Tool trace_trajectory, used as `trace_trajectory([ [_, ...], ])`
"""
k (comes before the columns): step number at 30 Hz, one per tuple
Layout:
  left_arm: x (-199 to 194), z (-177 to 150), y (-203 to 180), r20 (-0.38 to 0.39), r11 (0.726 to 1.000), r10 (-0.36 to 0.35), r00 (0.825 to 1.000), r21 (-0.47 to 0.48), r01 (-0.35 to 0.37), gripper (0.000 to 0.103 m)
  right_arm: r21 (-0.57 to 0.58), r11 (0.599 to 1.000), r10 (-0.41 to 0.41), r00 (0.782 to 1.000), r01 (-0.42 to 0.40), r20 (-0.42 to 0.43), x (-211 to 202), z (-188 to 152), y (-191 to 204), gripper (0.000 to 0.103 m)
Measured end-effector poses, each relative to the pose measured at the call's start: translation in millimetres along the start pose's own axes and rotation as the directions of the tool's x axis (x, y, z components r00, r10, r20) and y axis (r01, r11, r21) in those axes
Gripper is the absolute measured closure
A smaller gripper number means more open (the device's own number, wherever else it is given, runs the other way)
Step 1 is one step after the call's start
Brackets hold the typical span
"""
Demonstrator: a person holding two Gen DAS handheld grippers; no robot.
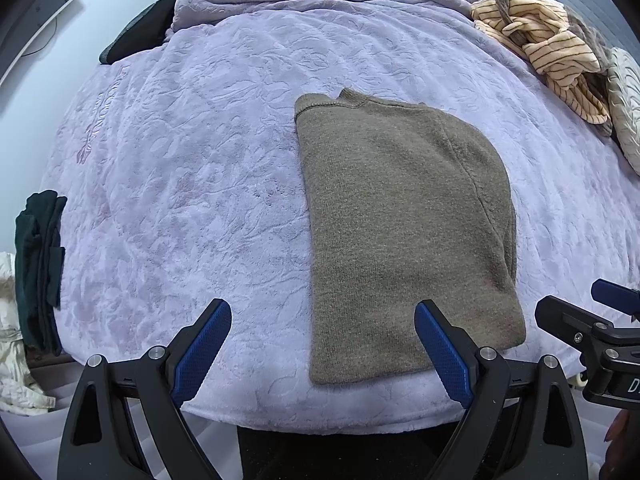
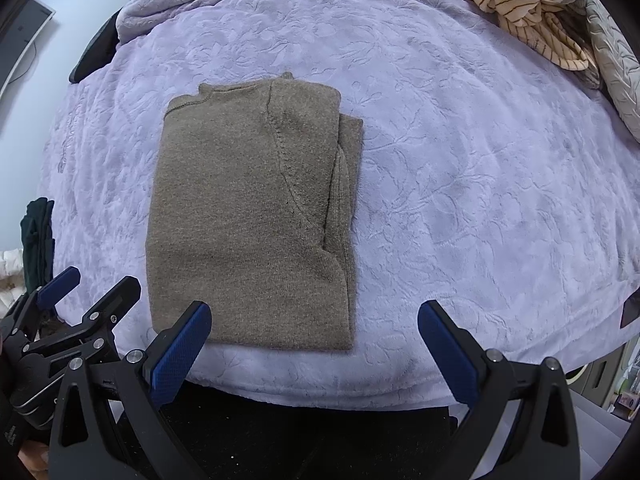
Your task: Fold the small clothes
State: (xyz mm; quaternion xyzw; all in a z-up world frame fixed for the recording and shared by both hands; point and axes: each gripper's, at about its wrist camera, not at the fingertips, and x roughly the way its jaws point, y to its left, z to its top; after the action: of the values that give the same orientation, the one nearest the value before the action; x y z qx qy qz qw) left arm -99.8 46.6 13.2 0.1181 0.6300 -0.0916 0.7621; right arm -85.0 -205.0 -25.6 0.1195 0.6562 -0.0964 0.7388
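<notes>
A brown knit sweater [image 1: 404, 232] lies flat on a bed, folded into a long rectangle, collar at the far end, hem at the near edge of the mattress. One sleeve is folded in along its right side; the seam shows plainly in the right wrist view. The bed is covered by a lilac blanket [image 1: 192, 168] embossed with a leaf and flower pattern. An embroidered mark sits near the blanket's left edge; the lettering is too distorted to read.

The left tool [image 1: 323, 342] hangs above the near edge of the bed, pointing down, its blue-padded fingers [image 1: 202, 350] spread wide with nothing between them. Its right finger overlaps the sweater's near hem in the picture; contact cannot be told. The right tool [image 2: 314, 342] hangs just to the right of the left one, likewise spread wide and empty, over the sweater's near right corner. On the right tool's body, at the edge of the left wrist view, a white "D" shows; the rest is cut off.

At the far right lies a heap of cream clothing with brown stripes [image 1: 548, 56], beside a pale textured cushion [image 1: 624, 108]. A dark green garment [image 1: 40, 264] hangs at the bed's left edge. A dark item [image 1: 140, 36] lies at the far left, partly under the bunched blanket.
</notes>
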Motion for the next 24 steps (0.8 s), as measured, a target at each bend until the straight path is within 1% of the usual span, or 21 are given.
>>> trace_trajectory([
  [24, 0.0, -1.7, -2.4, 0.000, 1.000, 0.000, 1.000, 0.006, 0.000, 0.009, 0.004, 1.000, 0.003, 1.000, -0.003, -0.008, 0.8, -0.2, -0.2, 0.000],
])
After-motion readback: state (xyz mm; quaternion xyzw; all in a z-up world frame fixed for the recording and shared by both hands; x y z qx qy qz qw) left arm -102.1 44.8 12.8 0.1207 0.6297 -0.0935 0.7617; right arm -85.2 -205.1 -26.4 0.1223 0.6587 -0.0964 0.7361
